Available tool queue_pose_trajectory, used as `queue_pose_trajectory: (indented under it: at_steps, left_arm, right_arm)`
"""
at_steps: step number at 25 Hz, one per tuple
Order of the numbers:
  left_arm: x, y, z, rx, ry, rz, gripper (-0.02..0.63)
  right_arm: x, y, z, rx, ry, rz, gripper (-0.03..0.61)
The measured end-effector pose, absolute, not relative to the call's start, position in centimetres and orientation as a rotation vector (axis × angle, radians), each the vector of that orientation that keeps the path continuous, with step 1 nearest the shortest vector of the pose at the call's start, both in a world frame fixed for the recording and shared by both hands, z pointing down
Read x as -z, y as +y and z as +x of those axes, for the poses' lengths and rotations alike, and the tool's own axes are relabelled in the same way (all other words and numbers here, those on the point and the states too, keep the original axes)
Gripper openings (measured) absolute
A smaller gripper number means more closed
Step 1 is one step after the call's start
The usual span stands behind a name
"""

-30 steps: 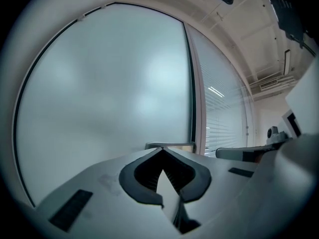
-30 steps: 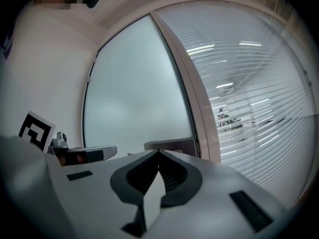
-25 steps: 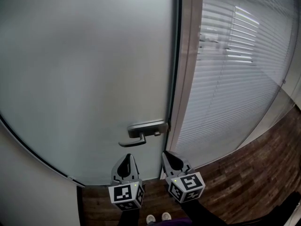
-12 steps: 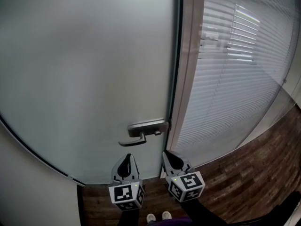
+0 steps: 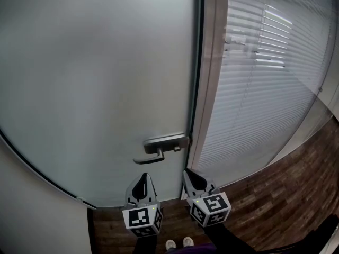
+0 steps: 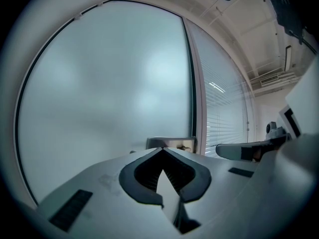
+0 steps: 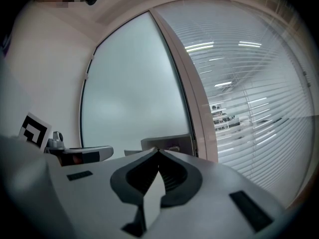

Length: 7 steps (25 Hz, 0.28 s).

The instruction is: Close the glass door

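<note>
Dark wood flooring [image 5: 275, 205] meets a frosted door [image 5: 100, 78] that blurs everything beyond, left of slatted blinds [image 5: 265, 78], as left gripper [image 5: 142, 177] and right gripper [image 5: 188, 173], both closed empty, hover near its metal lever [image 5: 153, 155].

Glass door [image 5: 95, 78] close ahead, handle [image 5: 157, 151] jutting out, floor [image 5: 288, 194] open right

The left gripper [image 5: 141, 175] and the right gripper [image 5: 186, 172] both have a pale grey shell with pointed tips and black ribbed pads [image 6: 144, 173] inside. Each one carries a white cube [image 5: 142, 218] with black square markers and a small green light [image 5: 152, 207]. The sleeves [image 5: 229, 242] are dark and the shoes [image 5: 178, 244] are white.
</note>
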<state>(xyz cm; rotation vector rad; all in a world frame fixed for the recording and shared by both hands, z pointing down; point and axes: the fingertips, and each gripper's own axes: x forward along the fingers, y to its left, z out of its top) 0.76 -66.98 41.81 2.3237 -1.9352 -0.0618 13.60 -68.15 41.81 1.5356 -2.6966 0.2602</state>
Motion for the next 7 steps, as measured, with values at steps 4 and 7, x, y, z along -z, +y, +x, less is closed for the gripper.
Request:
queue_pose_trajectory:
  at_steps: [4, 7]
  left_arm:
    - [-41.78, -66.96, 1.10, 0.054, -1.928, 2.335, 0.000]
    - [-41.87, -66.95, 1.14, 0.048, -1.927, 2.337, 0.000]
  right_arm:
    - [-41.83, -68.20, 13.81, -0.259, -2.693, 1.542, -0.009]
    - [-42.09, -68.23, 13.96, -0.262, -2.678, 1.546, -0.009]
